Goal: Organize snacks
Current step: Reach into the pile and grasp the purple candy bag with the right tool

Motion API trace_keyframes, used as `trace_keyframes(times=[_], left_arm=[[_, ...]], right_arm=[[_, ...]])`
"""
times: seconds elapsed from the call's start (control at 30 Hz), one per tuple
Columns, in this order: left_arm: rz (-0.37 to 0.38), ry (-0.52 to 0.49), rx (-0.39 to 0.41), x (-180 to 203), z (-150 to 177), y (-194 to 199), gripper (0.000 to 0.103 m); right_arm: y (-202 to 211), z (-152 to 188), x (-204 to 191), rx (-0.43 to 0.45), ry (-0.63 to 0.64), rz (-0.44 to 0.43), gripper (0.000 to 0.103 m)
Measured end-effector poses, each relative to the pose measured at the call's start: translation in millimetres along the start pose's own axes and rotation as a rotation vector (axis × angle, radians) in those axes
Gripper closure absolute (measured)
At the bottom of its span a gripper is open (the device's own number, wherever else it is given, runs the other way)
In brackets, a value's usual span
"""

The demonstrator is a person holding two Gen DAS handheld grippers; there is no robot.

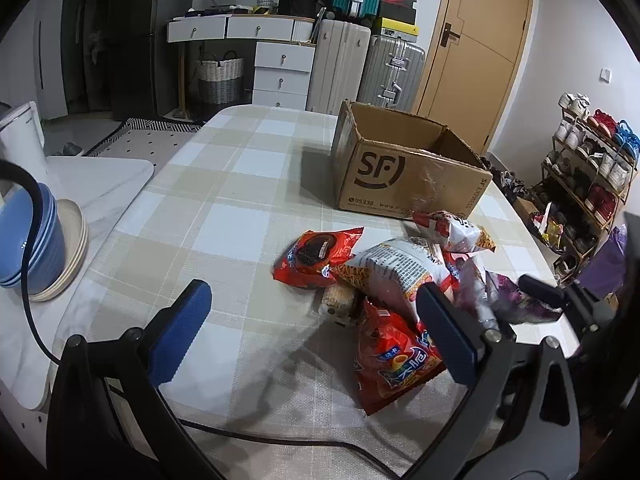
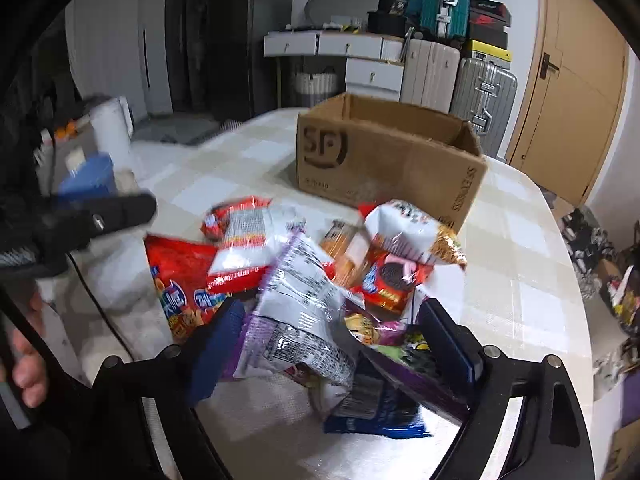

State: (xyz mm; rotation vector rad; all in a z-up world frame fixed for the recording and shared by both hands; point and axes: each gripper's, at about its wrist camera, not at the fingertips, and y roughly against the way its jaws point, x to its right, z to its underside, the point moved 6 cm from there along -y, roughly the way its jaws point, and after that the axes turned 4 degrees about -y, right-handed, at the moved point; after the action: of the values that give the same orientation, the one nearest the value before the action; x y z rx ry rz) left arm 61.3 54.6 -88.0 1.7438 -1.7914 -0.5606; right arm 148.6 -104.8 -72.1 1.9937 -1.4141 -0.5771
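Note:
A pile of snack bags lies on the checked tablecloth [image 1: 224, 200] in front of an open cardboard SF box [image 1: 404, 168]. In the left wrist view I see a red cookie bag [image 1: 316, 256], a white bag [image 1: 396, 272] and a red bag [image 1: 396, 364]. My left gripper [image 1: 312, 328] is open and empty, just left of the pile. My right gripper [image 2: 332, 336] is open, its jaws on either side of a white and purple bag [image 2: 296, 312], with a purple bag [image 2: 400, 344] and a blue bag [image 2: 372, 412] close by. The box [image 2: 384, 156] is behind the pile.
Blue bowls on plates [image 1: 44, 248] and a white appliance [image 1: 24, 136] stand on a side counter at the left. A black cable [image 1: 280, 438] runs over the table's near edge. Drawers, suitcases [image 1: 340, 68], a door and a shoe rack [image 1: 588, 168] stand beyond the table.

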Motion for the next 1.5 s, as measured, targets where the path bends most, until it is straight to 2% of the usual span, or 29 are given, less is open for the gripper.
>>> trace_keyframes(times=[0.13, 0.23, 0.3, 0.37, 0.47, 0.53, 0.6, 0.77, 1.0, 1.17, 1.33, 1.5], left_arm=[[0.025, 0.036, -0.002, -1.8, 0.4, 0.5, 0.001], [0.042, 0.048, -0.021, -0.3, 2.1, -2.9, 0.001], [0.042, 0.040, -0.028, 2.2, 3.4, -5.1, 0.001], [0.043, 0.030, -0.039, 5.5, 5.0, -5.2, 0.001], [0.050, 0.015, -0.064, 12.5, 10.1, -9.4, 0.001], [0.062, 0.004, -0.089, 18.5, 15.1, -14.8, 0.001], [0.072, -0.001, -0.105, 23.2, 19.3, -18.8, 0.001], [0.086, 0.024, -0.123, 29.3, 25.7, -27.9, 0.001], [0.066, 0.001, -0.096, 35.1, 24.4, -24.3, 0.001], [0.081, 0.000, -0.089, 36.6, 25.7, -18.9, 0.001], [0.088, 0.009, -0.059, 35.6, 24.8, -9.0, 0.001], [0.095, 0.021, -0.058, 40.9, 36.8, -2.5, 0.001]], right_arm=[[33.9, -6.7, 34.1, 0.104, -0.097, -0.050, 0.012], [45.1, -10.0, 57.5, 0.136, -0.157, -0.071, 0.012], [44.9, -9.7, 70.8, 0.130, -0.209, -0.107, 0.012], [41.4, -9.0, 77.8, 0.116, -0.223, -0.076, 0.012], [23.3, -1.5, 80.9, 0.031, -0.216, -0.070, 0.012], [10.8, 7.9, 76.2, -0.027, -0.186, -0.082, 0.019], [-0.1, 13.0, 71.0, -0.067, -0.130, -0.042, 0.033], [-18.5, 18.3, 76.0, -0.122, -0.078, 0.056, 0.053], [-20.5, 19.5, 82.0, -0.121, -0.094, 0.019, 0.063], [-16.7, 19.5, 81.4, -0.115, -0.111, 0.002, 0.066], [-4.2, 17.2, 84.0, -0.077, -0.161, -0.051, 0.067], [6.6, 15.1, 85.6, -0.047, -0.204, -0.079, 0.067]])
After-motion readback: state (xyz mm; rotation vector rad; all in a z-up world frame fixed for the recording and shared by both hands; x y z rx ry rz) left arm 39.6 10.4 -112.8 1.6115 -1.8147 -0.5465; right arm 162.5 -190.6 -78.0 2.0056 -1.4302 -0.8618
